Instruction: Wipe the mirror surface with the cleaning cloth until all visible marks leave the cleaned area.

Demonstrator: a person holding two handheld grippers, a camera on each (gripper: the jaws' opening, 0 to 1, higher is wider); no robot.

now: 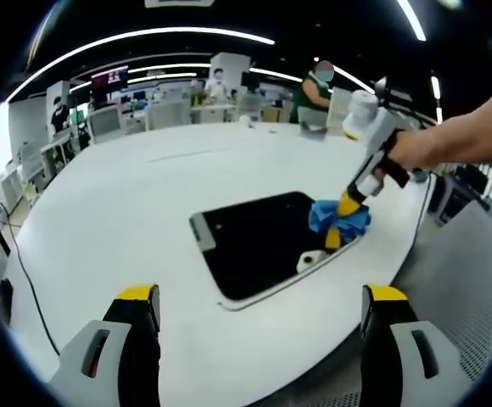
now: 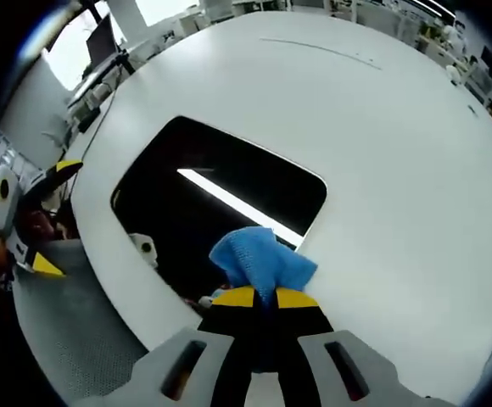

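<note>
A: One mirror (image 1: 263,242) lies flat on the white table (image 1: 127,203), near the table's edge. How does its surface look?

B: Dark and glossy, a rounded rectangle with a thin pale border. In the right gripper view the mirror (image 2: 220,203) reflects a bright ceiling light as a slanted streak. A small white reflection sits near one edge in both views. Marks on the glass cannot be made out at this size.

A: Cloth position?

B: The blue cloth (image 1: 338,217) rests on the mirror at its edge. In the right gripper view the cloth (image 2: 259,261) is bunched, standing up just ahead of the yellow fingertips.

A: Right gripper (image 2: 261,297), finger state?

B: Fingers drawn together, clamped on the cloth. In the left gripper view the right gripper (image 1: 341,219) comes in from the right, held in a person's hand (image 1: 411,153), its tips angled down at the cloth.

A: Left gripper (image 1: 263,301)?

B: Fingers spread wide, holding nothing, poised above the table edge, apart from the mirror. In the right gripper view the left gripper (image 2: 47,216) shows at the far left.
</note>
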